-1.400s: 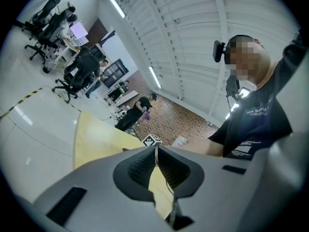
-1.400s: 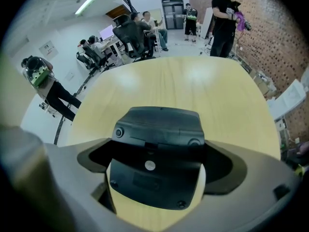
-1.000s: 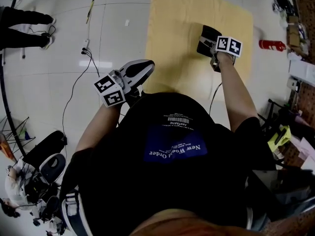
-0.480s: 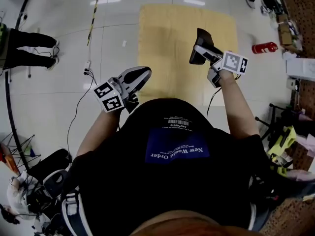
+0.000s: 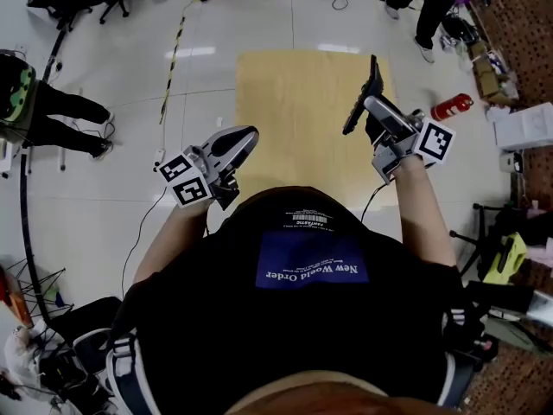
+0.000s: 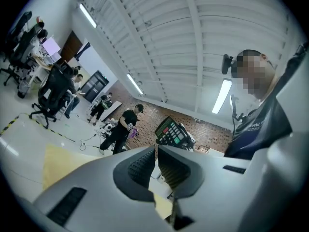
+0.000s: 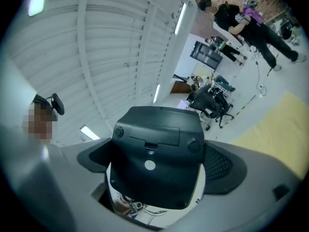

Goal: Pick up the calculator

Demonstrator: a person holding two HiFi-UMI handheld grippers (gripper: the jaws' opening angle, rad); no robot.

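At the far left a bystander's dark legs (image 5: 60,115) stood on the pale floor (image 5: 216,50). We held the left gripper (image 5: 244,138) before our chest, its jaws almost together with only a slim gap and nothing in it. Ahead of us the yellow mat (image 5: 294,111) lay on the floor. To the right, our right gripper (image 5: 371,105) had its jaws clamped on the calculator (image 5: 364,85), which stood on edge in the air above the mat's right side, its black back toward that gripper's camera and its keys toward the left gripper. Further right a red fire extinguisher (image 5: 451,105) lay on the floor.
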